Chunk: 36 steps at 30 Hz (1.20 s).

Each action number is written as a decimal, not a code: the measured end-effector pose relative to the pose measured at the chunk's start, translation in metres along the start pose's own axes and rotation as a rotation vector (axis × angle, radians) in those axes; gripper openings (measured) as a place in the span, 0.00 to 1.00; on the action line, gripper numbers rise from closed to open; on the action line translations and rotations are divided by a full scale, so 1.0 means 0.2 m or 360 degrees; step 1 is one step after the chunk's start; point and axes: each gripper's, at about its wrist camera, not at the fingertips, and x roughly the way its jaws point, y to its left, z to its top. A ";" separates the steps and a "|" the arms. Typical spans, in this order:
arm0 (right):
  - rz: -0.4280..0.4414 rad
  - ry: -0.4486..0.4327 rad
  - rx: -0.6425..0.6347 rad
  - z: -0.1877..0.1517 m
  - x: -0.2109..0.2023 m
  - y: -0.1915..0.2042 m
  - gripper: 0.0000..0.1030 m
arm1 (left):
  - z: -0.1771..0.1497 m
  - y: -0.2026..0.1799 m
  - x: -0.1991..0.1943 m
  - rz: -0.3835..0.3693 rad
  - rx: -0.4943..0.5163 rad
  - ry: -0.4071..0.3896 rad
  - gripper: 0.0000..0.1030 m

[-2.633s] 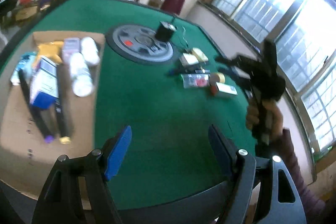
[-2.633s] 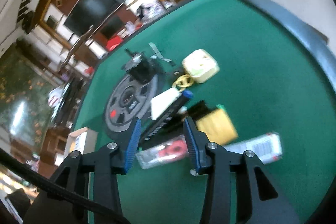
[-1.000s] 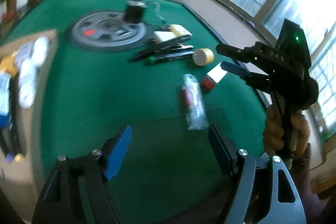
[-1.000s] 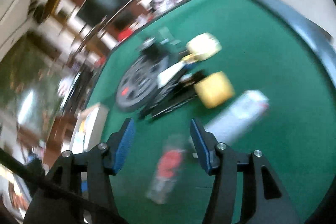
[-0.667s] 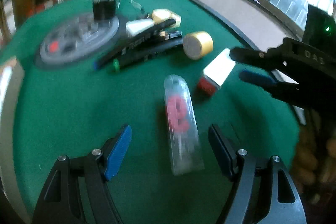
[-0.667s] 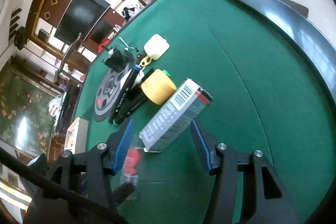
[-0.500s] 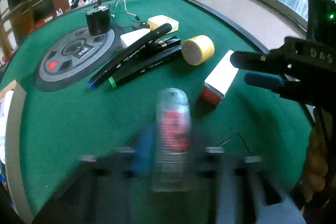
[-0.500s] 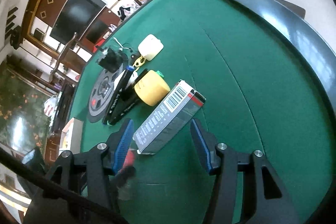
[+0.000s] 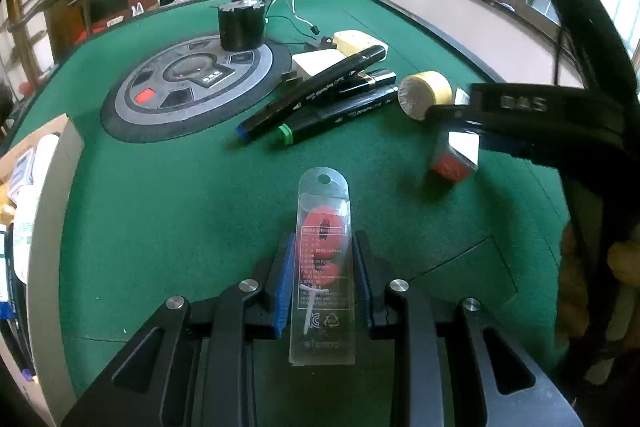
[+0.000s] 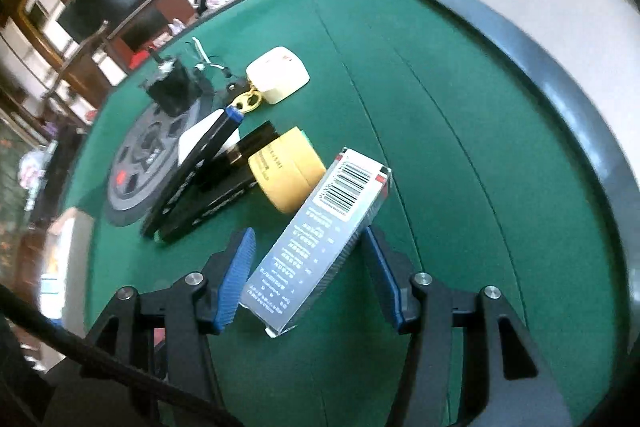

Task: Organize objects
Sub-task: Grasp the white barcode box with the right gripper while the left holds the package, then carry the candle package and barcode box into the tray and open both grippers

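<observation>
L gripper (image 9: pixel 323 279) has just closed, clamps clear blister pack (image 9: pixel 323 259). R gripper (image 10: pixel 310 275) half-open astride grey box (image 10: pixel 320 247); contact unclear, far end hidden in left view.

1. The cardboard box (image 9: pixel 48 163) at the left is cut by the left wrist picture's edge; its contents show only as partial white shapes.
2. The small carton (image 9: pixel 454 157) is partly covered by the right hand-held gripper (image 9: pixel 460 125), whose body is smeared by blur.
3. The hand (image 9: pixel 592 275) on that gripper's handle is dim and out of focus.
4. Print on the clear blister pack (image 9: pixel 323 267) is too small to read.
5. In the right wrist picture, the left border of the bench (image 10: pixel 460 107) dissolves into blur.
</observation>
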 end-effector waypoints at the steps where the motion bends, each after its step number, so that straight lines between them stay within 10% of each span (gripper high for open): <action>1: -0.0036 -0.0013 -0.0025 0.00 0.01 0.02 0.53 | 0.00 0.01 0.00 -0.0024 -0.0014 -0.0002 0.23; 7: -0.0071 -0.0023 -0.0056 -0.03 -0.01 0.01 0.25 | -0.04 0.08 -0.05 -0.0091 -0.0074 -0.0004 0.22; 24: 0.0335 -0.0066 0.0020 -0.17 -0.34 0.06 0.24 | -0.20 0.44 -0.45 -0.0267 -0.0392 -0.0180 0.22; 36: 0.0549 0.0043 -0.0325 -0.30 -0.29 0.68 0.24 | -0.47 1.03 -0.80 0.0124 -0.0665 -0.0367 0.23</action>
